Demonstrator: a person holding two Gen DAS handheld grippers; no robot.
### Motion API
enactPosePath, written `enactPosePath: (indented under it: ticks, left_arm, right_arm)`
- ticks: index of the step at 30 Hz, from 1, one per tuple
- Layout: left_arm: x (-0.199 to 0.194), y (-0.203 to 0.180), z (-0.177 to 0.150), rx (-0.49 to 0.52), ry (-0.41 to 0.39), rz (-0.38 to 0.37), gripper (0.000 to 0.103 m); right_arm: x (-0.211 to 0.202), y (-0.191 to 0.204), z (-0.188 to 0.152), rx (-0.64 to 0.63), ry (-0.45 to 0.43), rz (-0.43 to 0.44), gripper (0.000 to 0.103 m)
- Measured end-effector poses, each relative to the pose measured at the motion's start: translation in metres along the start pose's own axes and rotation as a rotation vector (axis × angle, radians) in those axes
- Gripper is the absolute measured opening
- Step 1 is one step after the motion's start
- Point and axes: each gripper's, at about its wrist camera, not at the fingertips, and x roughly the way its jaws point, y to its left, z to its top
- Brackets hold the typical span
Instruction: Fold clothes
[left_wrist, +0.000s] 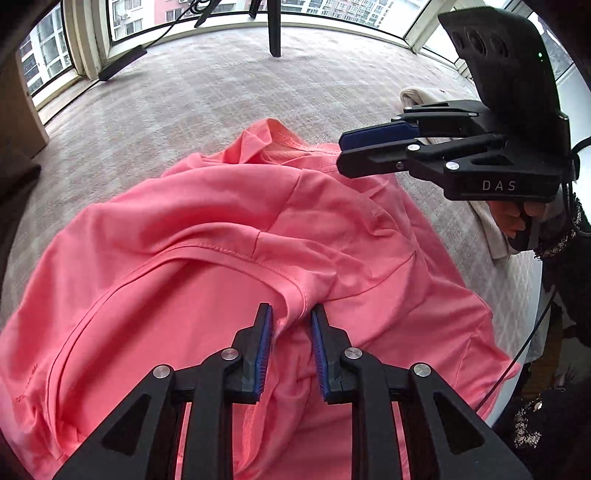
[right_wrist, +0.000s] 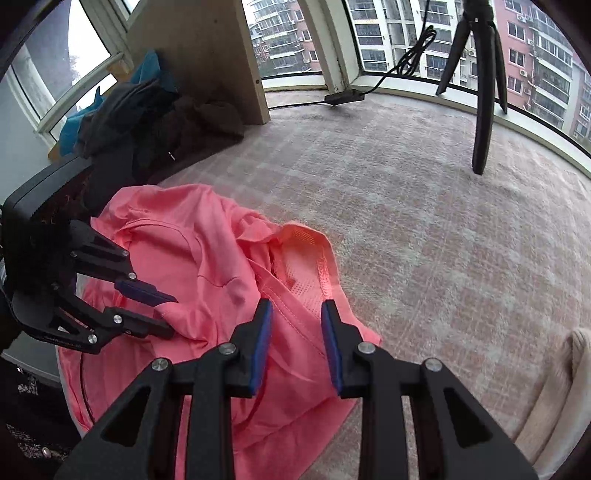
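A coral-pink shirt (left_wrist: 207, 236) lies crumpled on a pale grey woven cover (left_wrist: 207, 92) that spreads over the whole tabletop, its collar (right_wrist: 314, 254) turned up at the far end so the mesh lining inside shows. Seams and a curved hem run across the bunched cloth, and one edge of the shirt hangs toward the near rim of the tabletop.

The left tool (left_wrist: 291, 317) points steeply down over the middle of the shirt. Its blue-padded jaws stand a narrow gap apart, with a raised fold of pink fabric running up between them; the pads do not look pressed on the cloth, though the fold comes close to the left one. In the right wrist view the same tool (right_wrist: 168, 308) reaches in from the left edge, its fingers spread slightly above the fabric.

The right tool (right_wrist: 297, 314) hovers just short of the collar with its jaws apart and nothing gripped; pink cloth shows through the gap. From the left wrist view it (left_wrist: 341, 147) comes in from the right, above the shirt's far shoulder, held by a hand (left_wrist: 517, 218) in a dark speckled sleeve.

A cream knitted garment (right_wrist: 554, 387) lies at the right edge of the tabletop. A heap of dark clothes (right_wrist: 155, 122) sits in the far left corner beside a wooden panel (right_wrist: 207, 51), and a black tripod (right_wrist: 484, 92) stands by the windows.
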Motion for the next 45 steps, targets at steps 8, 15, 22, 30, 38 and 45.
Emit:
enactPosePath:
  ticks: [8,15,22,30,38,45]
  left_arm:
    - [-0.062,0.023,-0.007,-0.078,-0.136,0.013,0.002]
    - [-0.126,0.044,0.013,-0.037,-0.280,0.122,0.002]
    - [-0.096,0.062,0.182,0.028,-0.333,0.347,0.021]
    - [-0.119,0.125,0.116,-0.060,-0.290,0.350,0.026]
    - [-0.076,0.151,-0.007,-0.148,-0.054,0.265,0.032]
    - [-0.046,0.125,0.008,-0.040,-0.050,0.273,0.032]
  right_arm:
    - [0.005,0.013,-0.002,-0.073,-0.010,0.052,0.002]
    - [-0.118,-0.019,-0.036,0.237,-0.353,0.076,0.002]
    - [-0.186,-0.051,-0.026,0.356,-0.560,-0.275,0.002]
    - [-0.088,-0.110,-0.005,0.362,-0.168,-0.500,0.008]
    - [-0.046,-0.112,-0.002,0.303,-0.114,-0.378,0.040]
    - [-0.010,-0.118,0.006,0.276,-0.034,-0.392,0.041]
